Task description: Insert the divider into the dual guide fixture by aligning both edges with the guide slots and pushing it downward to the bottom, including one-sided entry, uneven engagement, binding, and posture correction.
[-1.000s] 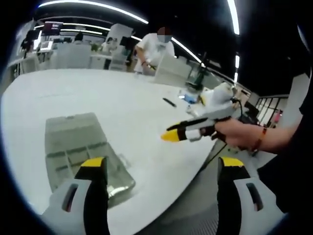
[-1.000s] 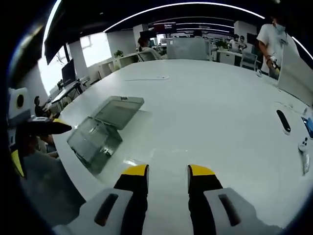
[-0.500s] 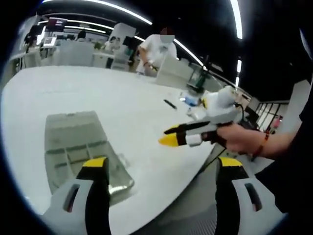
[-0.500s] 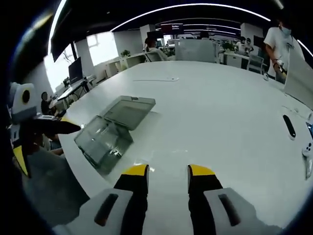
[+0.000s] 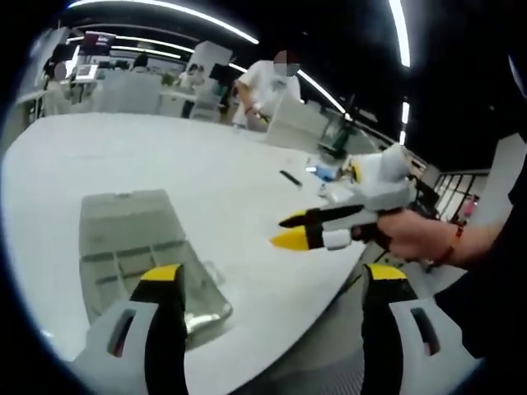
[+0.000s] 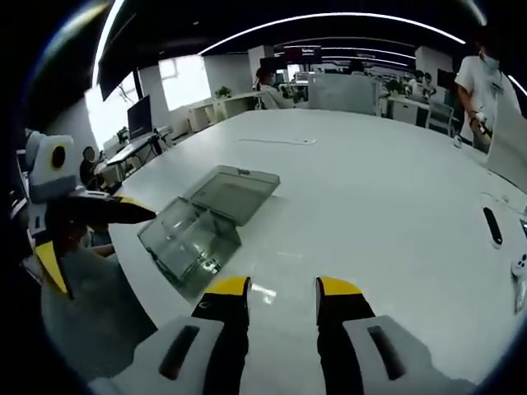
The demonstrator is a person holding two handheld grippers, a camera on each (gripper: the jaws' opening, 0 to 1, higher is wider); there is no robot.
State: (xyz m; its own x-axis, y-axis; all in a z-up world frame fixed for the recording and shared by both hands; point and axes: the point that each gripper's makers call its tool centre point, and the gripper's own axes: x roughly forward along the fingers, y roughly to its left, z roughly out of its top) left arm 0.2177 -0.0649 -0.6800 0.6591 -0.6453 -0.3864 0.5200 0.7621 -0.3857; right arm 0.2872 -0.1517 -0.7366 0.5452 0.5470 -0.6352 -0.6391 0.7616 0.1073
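A clear plastic compartment box (image 5: 136,247) lies open near the edge of the white table (image 5: 206,156). In the right gripper view the box (image 6: 193,239) has its lid (image 6: 235,191) folded back flat. My left gripper (image 5: 273,280) hovers at the table edge beside the box, jaws wide apart and empty. My right gripper (image 6: 282,288) is over the table with only a narrow gap between its yellow tips and nothing in them. In the left gripper view it comes in from the right, held by a hand (image 5: 416,237). I cannot pick out a separate divider.
A black remote-like bar (image 5: 286,175) lies further out on the table, also seen as the bar (image 6: 492,224) beside a small white device (image 6: 520,265). A person in white (image 5: 268,82) stands at the far side. Desks and screens fill the background.
Both views have drifted a little. In the right gripper view the box now sits nearer the middle. The right gripper's tips look slightly further apart in the left gripper view.
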